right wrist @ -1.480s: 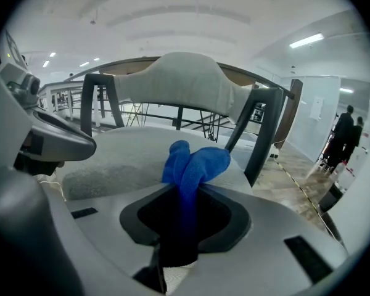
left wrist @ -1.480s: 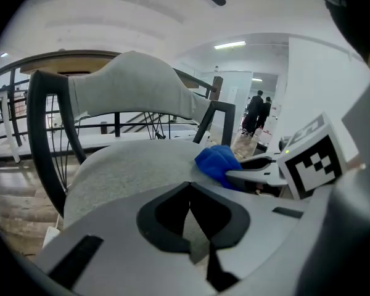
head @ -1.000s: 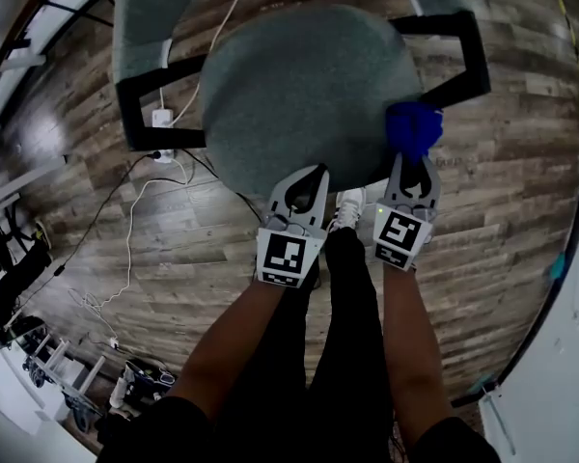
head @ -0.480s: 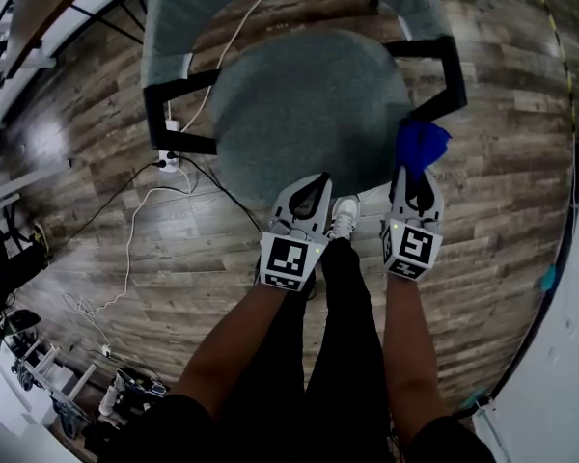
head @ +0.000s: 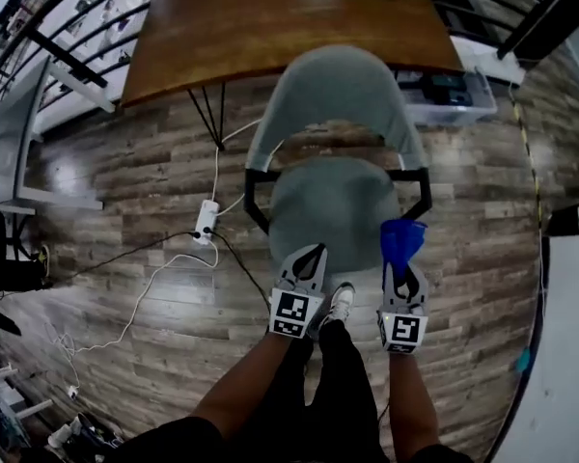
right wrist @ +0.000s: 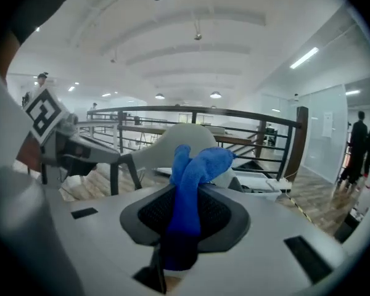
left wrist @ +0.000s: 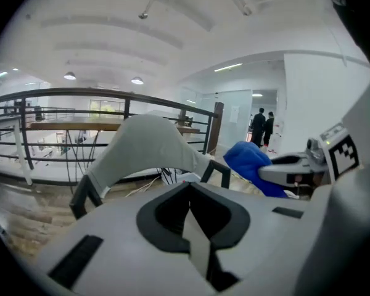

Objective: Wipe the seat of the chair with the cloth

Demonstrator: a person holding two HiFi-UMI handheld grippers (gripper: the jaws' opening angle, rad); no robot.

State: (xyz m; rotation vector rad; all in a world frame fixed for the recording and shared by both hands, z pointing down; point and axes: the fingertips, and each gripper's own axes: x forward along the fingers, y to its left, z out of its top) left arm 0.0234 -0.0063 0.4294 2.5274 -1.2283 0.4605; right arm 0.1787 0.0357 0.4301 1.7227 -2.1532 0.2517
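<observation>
A grey-green upholstered chair with black arms stands on the wood floor; its round seat (head: 333, 208) lies just ahead of both grippers. My right gripper (head: 403, 270) is shut on a blue cloth (head: 401, 240), which bunches up beyond its jaws at the seat's front right edge. In the right gripper view the blue cloth (right wrist: 191, 193) runs up between the closed jaws, with the chair back (right wrist: 185, 139) behind. My left gripper (head: 307, 258) is shut and empty at the seat's front edge. The left gripper view shows the chair back (left wrist: 149, 147) and the cloth (left wrist: 250, 164).
A brown wooden table (head: 270, 17) stands behind the chair. A white power strip (head: 207, 219) and cables lie on the floor to the left. A storage box (head: 444, 93) sits under the table at right. Black railings (head: 48, 37) run along the left. The person's legs and shoe (head: 340, 302) are below.
The view has pulled back and up, so the chair looks smaller and the table now shows. Both grippers have drawn back toward the seat's front edge, the cloth still held.
</observation>
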